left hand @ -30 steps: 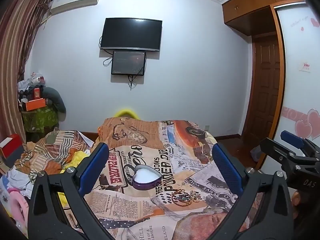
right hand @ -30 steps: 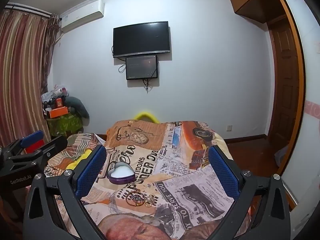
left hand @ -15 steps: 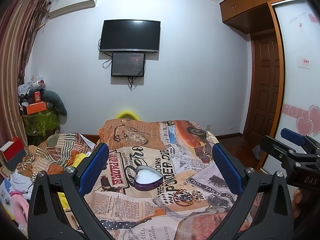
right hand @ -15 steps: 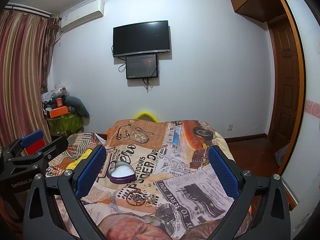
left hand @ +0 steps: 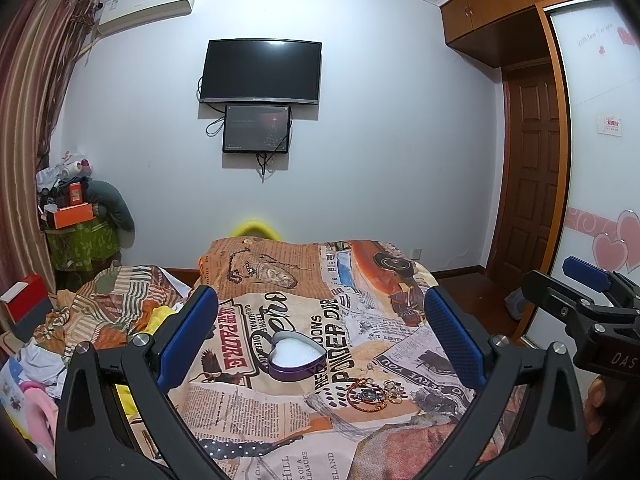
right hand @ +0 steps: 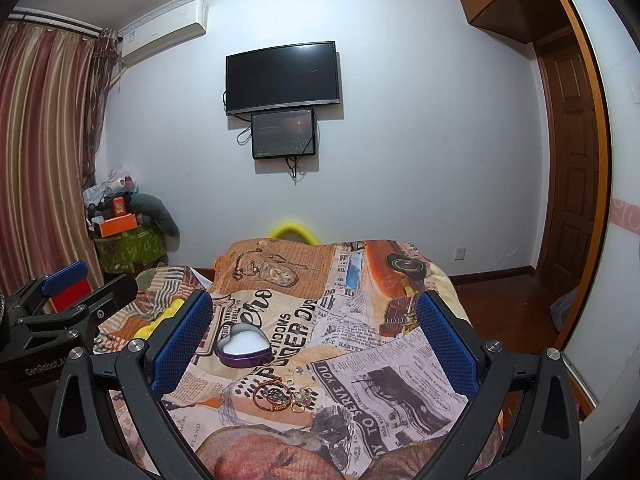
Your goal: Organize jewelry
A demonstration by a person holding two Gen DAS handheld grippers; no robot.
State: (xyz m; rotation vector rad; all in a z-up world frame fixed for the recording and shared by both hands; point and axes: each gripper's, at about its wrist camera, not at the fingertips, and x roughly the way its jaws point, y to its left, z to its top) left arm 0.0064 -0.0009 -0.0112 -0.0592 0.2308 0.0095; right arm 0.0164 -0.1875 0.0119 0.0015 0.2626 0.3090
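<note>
A purple heart-shaped box (left hand: 295,356) with a white lining lies open on the newspaper-print bedspread (left hand: 256,412); it also shows in the right wrist view (right hand: 243,346). A small pile of jewelry (left hand: 372,393), a beaded bracelet and several rings, lies just right of and nearer than the box, and shows in the right wrist view (right hand: 280,396). My left gripper (left hand: 320,316) is open and empty, held above the bed short of the box. My right gripper (right hand: 316,320) is open and empty, held likewise to the right of the left one.
Crumpled clothes and a striped blanket (left hand: 108,312) lie left of the bedspread. A red box (left hand: 22,300) and a cluttered green-covered stand (left hand: 80,240) are at the far left. A TV (left hand: 260,72) hangs on the far wall. A wooden door (left hand: 528,168) and wardrobe are right.
Both views have tilted slightly upward, so the box and jewelry sit a little lower in frame. Both grippers stay open and nothing on the bed has moved.
</note>
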